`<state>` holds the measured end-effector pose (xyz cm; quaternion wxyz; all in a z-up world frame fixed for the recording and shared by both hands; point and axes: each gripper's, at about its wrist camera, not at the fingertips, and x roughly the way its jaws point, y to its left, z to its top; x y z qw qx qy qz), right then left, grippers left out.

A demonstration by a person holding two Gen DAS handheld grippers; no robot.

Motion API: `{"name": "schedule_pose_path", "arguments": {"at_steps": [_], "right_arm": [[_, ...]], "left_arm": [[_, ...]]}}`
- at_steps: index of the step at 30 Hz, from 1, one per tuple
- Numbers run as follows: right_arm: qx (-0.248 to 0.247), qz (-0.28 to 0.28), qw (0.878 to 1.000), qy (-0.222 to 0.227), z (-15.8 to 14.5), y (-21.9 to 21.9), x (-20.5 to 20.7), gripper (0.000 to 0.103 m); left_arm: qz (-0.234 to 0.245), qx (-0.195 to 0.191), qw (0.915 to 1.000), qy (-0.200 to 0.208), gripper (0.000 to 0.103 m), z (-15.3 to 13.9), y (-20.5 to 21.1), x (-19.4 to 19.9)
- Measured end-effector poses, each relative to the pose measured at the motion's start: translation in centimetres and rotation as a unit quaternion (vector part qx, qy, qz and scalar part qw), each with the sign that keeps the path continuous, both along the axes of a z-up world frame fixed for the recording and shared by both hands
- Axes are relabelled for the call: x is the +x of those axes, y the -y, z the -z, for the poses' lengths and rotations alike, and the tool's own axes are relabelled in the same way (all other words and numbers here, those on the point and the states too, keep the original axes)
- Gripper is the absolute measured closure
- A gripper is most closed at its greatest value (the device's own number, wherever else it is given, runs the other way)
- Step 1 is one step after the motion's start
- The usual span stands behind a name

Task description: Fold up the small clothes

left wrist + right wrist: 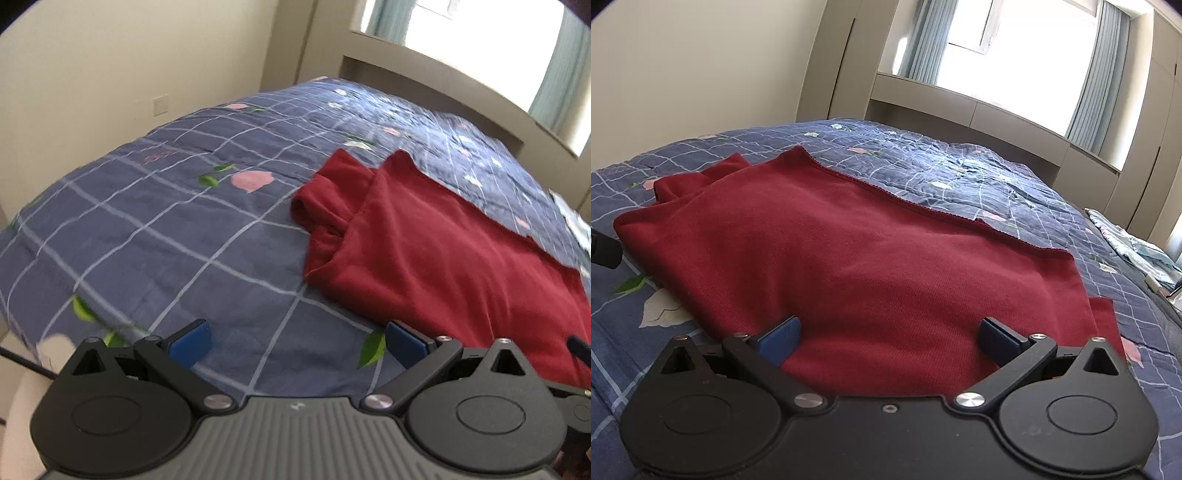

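Observation:
A dark red garment lies folded over on the blue checked bedspread. In the left wrist view the garment fills the right side, with a bunched sleeve at its left edge. My left gripper is open and empty, above the bedspread just left of the garment. My right gripper is open and empty, its blue pads over the garment's near edge. A dark part of the other gripper shows at the left edge of the right wrist view.
A beige wall and cabinets run behind the bed, under a bright window with pale curtains. A light patterned cloth lies at the bed's right side. A wall socket sits on the left wall.

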<state>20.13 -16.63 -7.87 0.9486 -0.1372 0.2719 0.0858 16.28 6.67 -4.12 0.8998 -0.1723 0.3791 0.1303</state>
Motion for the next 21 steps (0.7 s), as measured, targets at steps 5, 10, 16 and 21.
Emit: {"name": "schedule_pose_path", "arguments": {"at_steps": [5, 10, 16, 21], "right_arm": [[0.009, 0.000, 1.000, 0.000, 0.0, 0.3, -0.1, 0.001], [0.014, 0.000, 1.000, -0.002, 0.0, 0.4, 0.0, 0.001], [0.016, 0.000, 1.000, -0.003, 0.0, 0.5, 0.0, 0.000], [0.023, -0.001, 1.000, -0.006, 0.0, 0.7, 0.1, 0.000]], "left_arm": [[-0.002, 0.009, 0.9999, 0.009, 0.000, 0.1, 0.2, -0.6], [-0.007, 0.010, 0.9999, 0.008, 0.000, 0.0, 0.4, -0.6], [-0.002, 0.007, 0.9999, 0.014, 0.000, -0.3, 0.7, 0.0], [0.011, -0.017, 0.9994, 0.027, 0.000, 0.2, 0.6, 2.0]]}}
